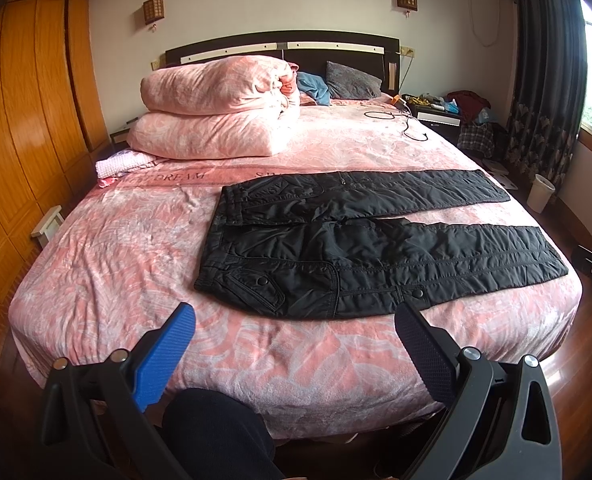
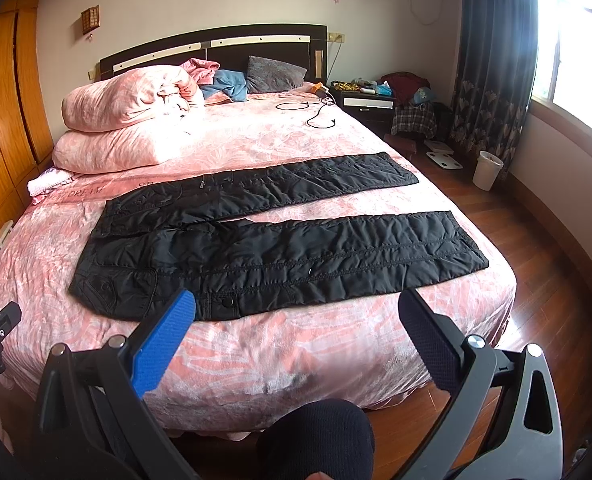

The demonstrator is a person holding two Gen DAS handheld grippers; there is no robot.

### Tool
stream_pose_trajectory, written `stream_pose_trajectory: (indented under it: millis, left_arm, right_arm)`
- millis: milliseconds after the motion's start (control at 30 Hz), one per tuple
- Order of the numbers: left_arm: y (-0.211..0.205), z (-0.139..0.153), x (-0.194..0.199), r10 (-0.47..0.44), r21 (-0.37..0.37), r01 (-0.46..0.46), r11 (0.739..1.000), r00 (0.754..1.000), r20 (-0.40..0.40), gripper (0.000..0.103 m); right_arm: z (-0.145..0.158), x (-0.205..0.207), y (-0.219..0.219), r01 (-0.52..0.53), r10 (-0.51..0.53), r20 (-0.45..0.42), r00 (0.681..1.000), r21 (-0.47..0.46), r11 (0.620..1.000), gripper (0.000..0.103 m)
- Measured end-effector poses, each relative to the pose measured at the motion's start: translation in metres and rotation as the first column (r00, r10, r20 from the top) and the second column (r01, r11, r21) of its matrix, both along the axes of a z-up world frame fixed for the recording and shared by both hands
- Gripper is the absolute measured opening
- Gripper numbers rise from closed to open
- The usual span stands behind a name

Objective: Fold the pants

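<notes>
The black quilted pants (image 1: 360, 240) lie spread flat on the pink floral bedspread (image 1: 115, 260), unfolded, with the waistband toward the wooden wardrobe (image 1: 19, 140) side and both legs running away from it toward the window side. The legs are parted in a narrow V, the far one nearer the headboard (image 1: 283, 46). The padded fabric shows stitched lines along each leg, flap pockets and snap buttons near the hip (one snap sits at the near edge of the near leg).

The left gripper (image 1: 296, 320) hangs over the foot of the bed, its blue and black fingers spread wide with nothing between them, just short of the near edge of the pants. The right gripper (image 2: 298, 308) is likewise wide apart and empty, its blue fingertip overlapping the near hem line by the hip in the picture; whether it touches cannot be told.

The right wrist view shows the near leg's whole cuff end and the window (image 2: 576, 60), with part of the other gripper at its edge. The left wrist view shows more of the wardrobe and a dark-clad knee (image 1: 215, 432) below the bed's foot.
</notes>
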State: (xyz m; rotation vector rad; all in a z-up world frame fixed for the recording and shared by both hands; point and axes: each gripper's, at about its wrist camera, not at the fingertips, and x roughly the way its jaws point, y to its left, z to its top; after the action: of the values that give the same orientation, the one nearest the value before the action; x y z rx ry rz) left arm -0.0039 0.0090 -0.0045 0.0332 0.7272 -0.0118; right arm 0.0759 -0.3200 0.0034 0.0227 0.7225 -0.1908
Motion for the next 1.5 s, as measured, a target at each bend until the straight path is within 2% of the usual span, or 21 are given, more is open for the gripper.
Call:
stream_pose_trajectory:
  millis: [200,300,400,467,667,733,800,833,900,1000,1033,1067,1100,1167,1200,1233,1267,1300,1367,1433,1500]
  left_arm:
    - [-0.001,-0.001,-0.001,0.0,-0.003,0.0,1.0,1.0,-0.001,0.1]
    - [0.0,-0.005,0.0,-0.002,-0.002,0.002,1.0,1.0,-0.001,0.1]
    - [-0.003,-0.02,0.004,-0.012,-0.013,0.012,1.0,1.0,-0.014,0.1]
    - [-0.003,-0.021,0.008,-0.018,-0.026,0.018,1.0,0.999,-0.027,0.1]
    - [-0.009,-0.02,0.015,-0.018,0.0,0.018,1.0,0.999,-0.033,0.1]
    - [-0.005,-0.023,0.022,-0.048,-0.037,0.046,0.998,0.998,-0.044,0.1]
    - [0.008,-0.034,0.04,-0.133,-0.154,0.115,0.981,0.984,-0.118,0.1]
    - [0.013,-0.041,0.051,-0.169,-0.2,0.135,0.97,0.972,-0.164,0.1]
    - [0.029,-0.06,0.074,-0.205,-0.258,0.142,0.956,0.949,-0.24,0.1]
    - [0.056,-0.089,0.101,-0.174,-0.241,0.096,0.966,0.927,-0.331,0.1]
    - [0.07,-0.105,0.117,-0.181,-0.273,0.067,0.96,0.892,-0.414,0.1]
    - [0.088,-0.119,0.132,-0.183,-0.328,0.025,0.944,0.869,-0.46,0.1]
    - [0.102,-0.127,0.14,-0.167,-0.356,-0.01,0.934,0.872,-0.461,0.1]
    - [0.141,-0.145,0.162,-0.05,-0.365,-0.144,0.92,0.879,-0.474,0.1]
    - [0.158,-0.155,0.171,-0.007,-0.398,-0.212,0.893,0.876,-0.482,0.1]
    - [0.172,-0.164,0.178,0.013,-0.45,-0.263,0.853,0.874,-0.485,0.1]
    - [0.18,-0.171,0.183,0.015,-0.485,-0.287,0.826,0.872,-0.49,0.1]
    - [0.19,-0.184,0.193,0.028,-0.505,-0.327,0.798,0.858,-0.512,0.1]
    - [0.196,-0.204,0.205,0.051,-0.496,-0.381,0.781,0.829,-0.557,0.099]
    - [0.192,-0.214,0.214,0.035,-0.499,-0.38,0.779,0.821,-0.57,0.099]
    - [0.178,-0.222,0.222,-0.007,-0.503,-0.35,0.79,0.816,-0.578,0.095]
  right_arm:
    - [-0.009,0.002,0.001,-0.002,0.002,-0.008,1.0,-0.002,1.0,0.101]
    - [-0.026,-0.002,-0.006,-0.005,0.005,-0.013,1.0,-0.006,1.0,0.101]
    - [-0.026,-0.002,-0.006,-0.004,0.004,-0.013,1.0,-0.007,1.0,0.101]
    - [-0.025,-0.001,-0.006,-0.002,0.002,-0.013,1.0,-0.004,1.0,0.101]
    - [-0.02,0.011,-0.011,-0.004,0.004,-0.021,1.0,-0.001,1.0,0.101]
    - [-0.02,0.011,-0.014,-0.02,0.02,0.008,1.0,-0.001,1.0,0.101]
    - [-0.018,0.016,-0.023,-0.072,0.07,0.037,0.997,0.038,0.997,0.101]
    - [-0.021,0.023,-0.032,-0.111,0.108,0.037,0.993,0.094,0.989,0.101]
    - [-0.035,0.041,-0.054,-0.14,0.143,-0.005,0.99,0.191,0.972,0.101]
    - [-0.073,0.079,-0.101,-0.167,0.212,-0.096,0.973,0.346,0.923,0.101]
    - [-0.082,0.087,-0.113,-0.158,0.217,-0.116,0.969,0.383,0.91,0.101]
    - [-0.096,0.097,-0.133,-0.136,0.218,-0.141,0.966,0.439,0.888,0.101]
    - [-0.105,0.102,-0.147,-0.115,0.214,-0.158,0.964,0.477,0.872,0.101]
    - [-0.132,0.115,-0.191,-0.046,0.19,-0.193,0.963,0.575,0.817,0.101]
    - [-0.142,0.117,-0.211,-0.019,0.173,-0.198,0.965,0.605,0.796,0.101]
    - [-0.15,0.119,-0.222,-0.002,0.163,-0.201,0.966,0.622,0.783,0.101]
    - [-0.159,0.122,-0.24,0.027,0.144,-0.21,0.967,0.647,0.762,0.101]
    - [-0.169,0.123,-0.257,0.055,0.125,-0.213,0.969,0.68,0.731,0.101]
    - [-0.183,0.125,-0.283,0.098,0.092,-0.22,0.971,0.72,0.687,0.101]
    - [-0.194,0.126,-0.308,0.123,0.065,-0.213,0.975,0.756,0.643,0.101]
    - [-0.2,0.126,-0.33,0.136,0.038,-0.203,0.978,0.769,0.625,0.101]
